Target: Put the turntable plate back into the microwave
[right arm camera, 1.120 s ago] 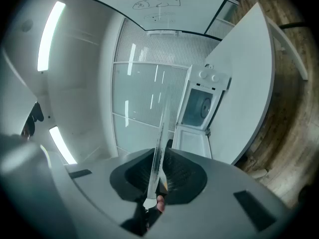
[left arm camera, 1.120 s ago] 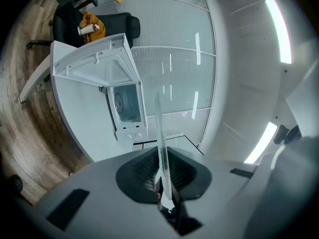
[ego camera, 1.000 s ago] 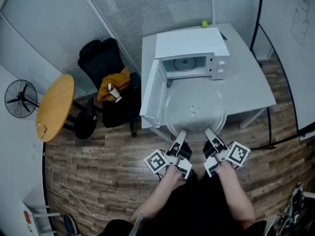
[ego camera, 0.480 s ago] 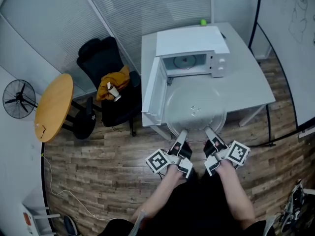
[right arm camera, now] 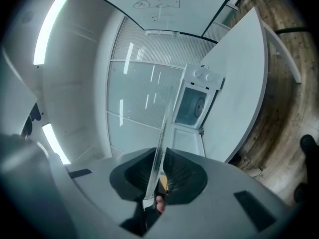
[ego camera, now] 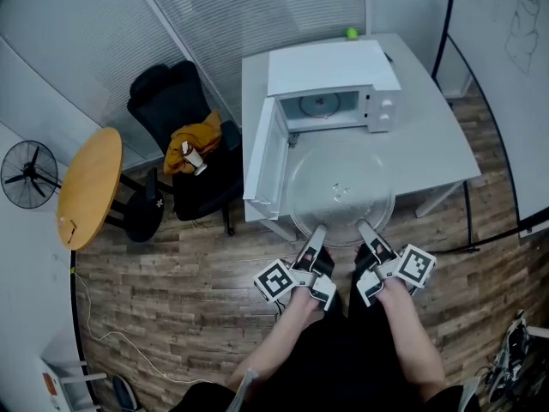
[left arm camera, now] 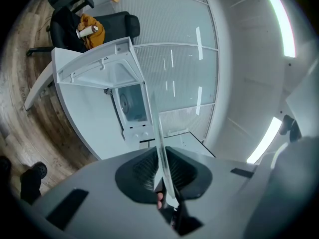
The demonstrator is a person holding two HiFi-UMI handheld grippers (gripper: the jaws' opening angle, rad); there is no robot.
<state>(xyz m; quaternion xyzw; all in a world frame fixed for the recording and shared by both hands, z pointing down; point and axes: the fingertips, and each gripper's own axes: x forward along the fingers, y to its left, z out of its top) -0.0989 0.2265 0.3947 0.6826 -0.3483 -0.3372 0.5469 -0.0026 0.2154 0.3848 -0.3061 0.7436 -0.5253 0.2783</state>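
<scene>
Glass plate (ego camera: pixel 340 191) is held level in the air above the front edge of the desk (ego camera: pixel 433 148), directly before the open microwave (ego camera: pixel 330 75) and not yet inside it. The left tool (ego camera: pixel 317 232) and the right tool (ego camera: pixel 364 228) are each clamped on the plate's near rim, side by side. Both gripper views show the glass edge pinched between the pads. The door (ego camera: pixel 262 166) stands swung out at the left, close beside the plate's left rim.

Judgement on the step in hand: the plate must go straight forward into the cavity (ego camera: pixel 324 107). Both tools should advance together at one height, since an uneven push would tilt or twist the glass between the two grips. The plate looks nearly as wide as the opening, so it should be centred first, clear of the door and the control side. Neither grip should loosen until the glass rests flat on the cavity floor.

Against the earlier frame, plate and tools keep the same place and the same hold. Only the microwave and desk sit slightly higher and further left in the head view.
</scene>
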